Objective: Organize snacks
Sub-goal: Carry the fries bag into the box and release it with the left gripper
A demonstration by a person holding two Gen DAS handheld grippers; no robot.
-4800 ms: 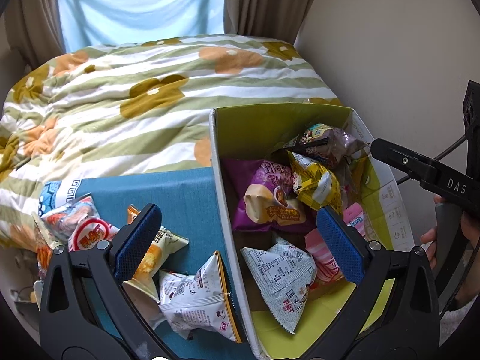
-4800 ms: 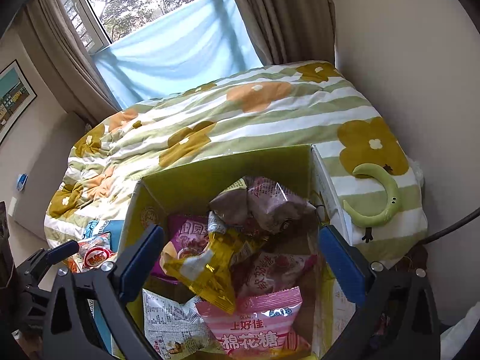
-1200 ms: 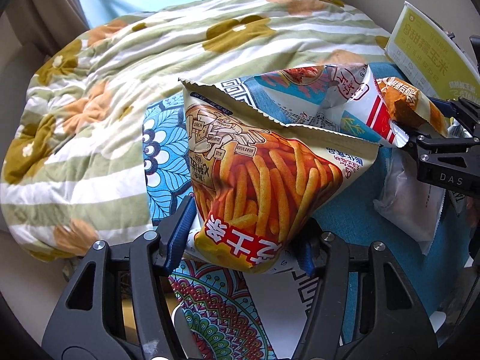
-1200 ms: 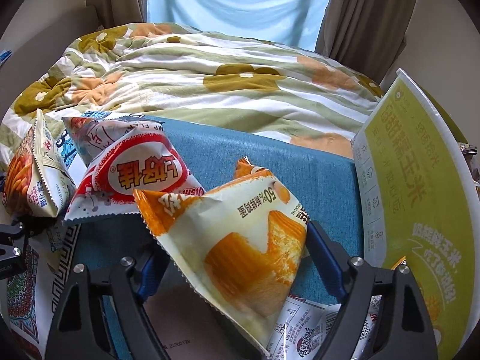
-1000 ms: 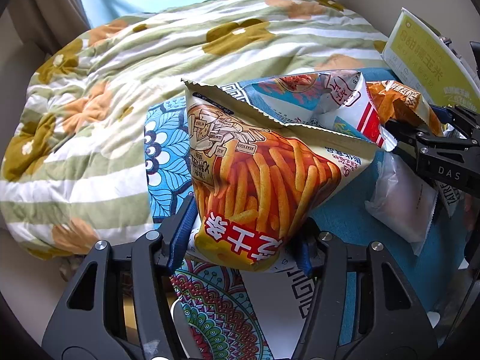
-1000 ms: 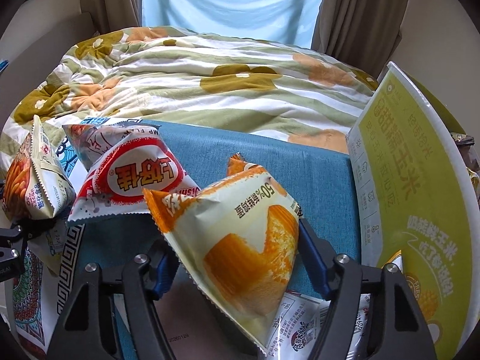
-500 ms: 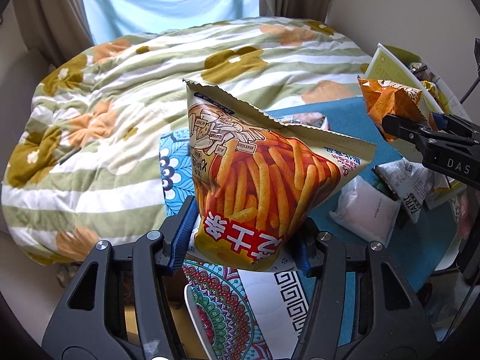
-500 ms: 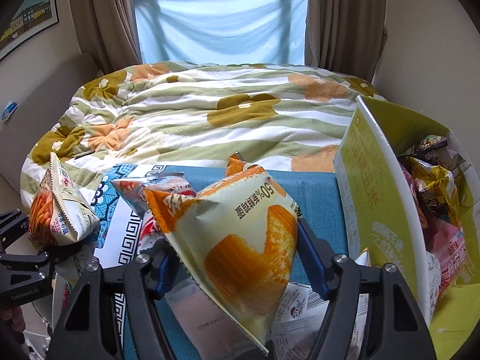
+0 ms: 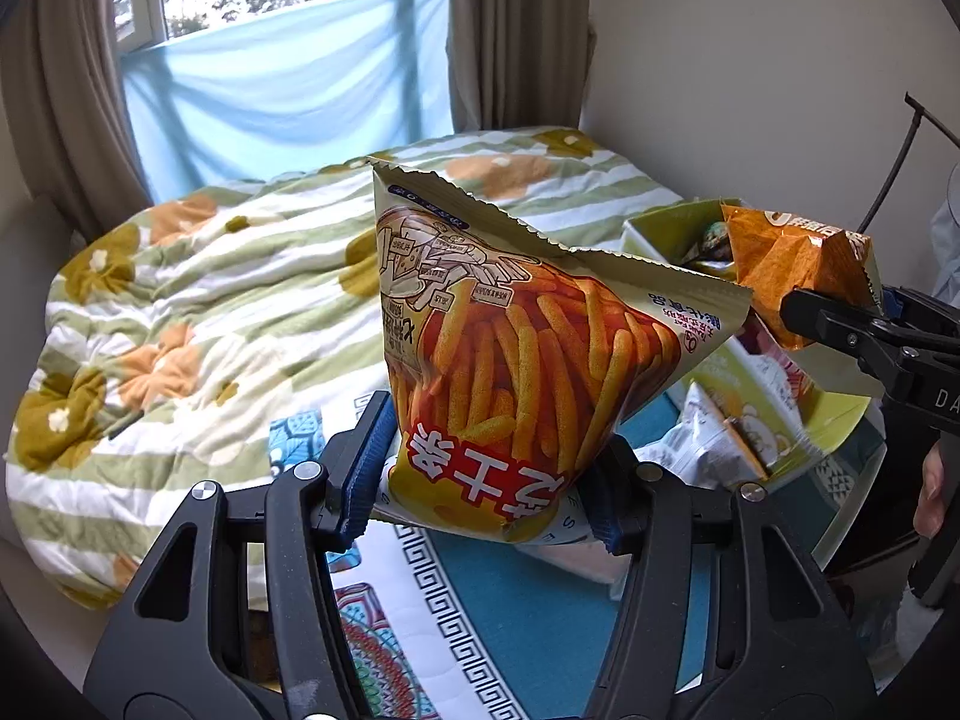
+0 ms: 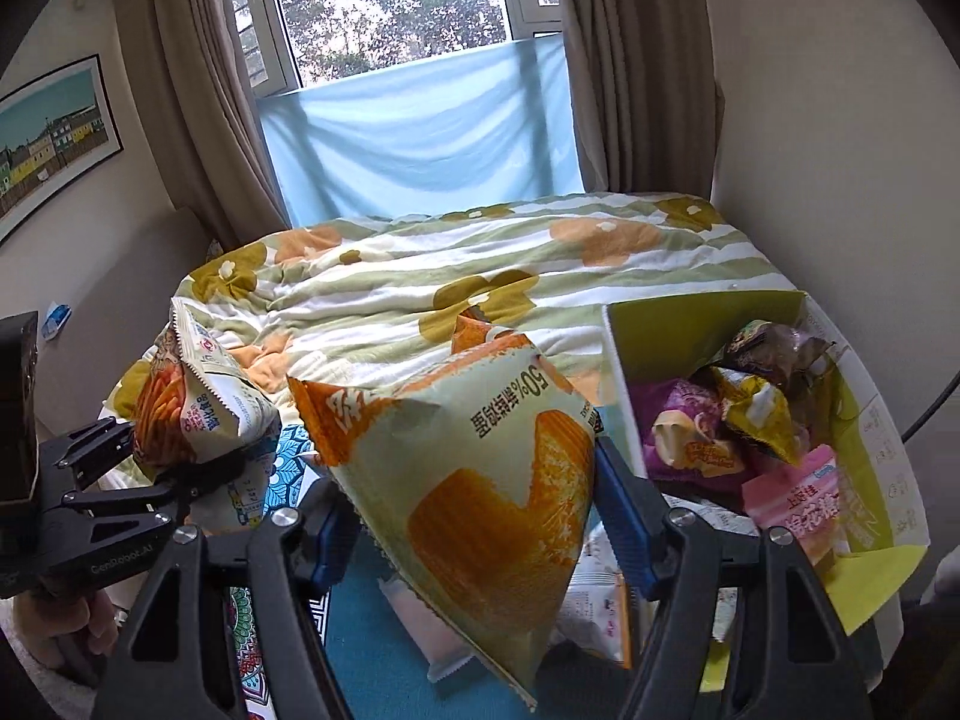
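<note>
My left gripper (image 9: 480, 474) is shut on a beige fries snack bag (image 9: 516, 372) and holds it up in the air; the bag also shows at the left of the right wrist view (image 10: 192, 402). My right gripper (image 10: 474, 516) is shut on a pale-green and orange chip bag (image 10: 474, 480), lifted just left of the yellow-green box (image 10: 864, 426). In the left wrist view that bag (image 9: 792, 264) hangs over the box's near end (image 9: 666, 228). The box holds several snack packs, among them a purple bag (image 10: 690, 438) and a pink bag (image 10: 804, 492).
A teal patterned mat (image 9: 528, 618) covers the surface below, with white and grey snack packs (image 9: 714, 450) lying beside the box. A striped floral quilt (image 10: 480, 276) covers the bed behind. A wall stands to the right of the box.
Both grippers have risen with their bags. The right one has moved toward the box, which now shows its contents; the red-and-white bag on the mat has dropped out of sight.
</note>
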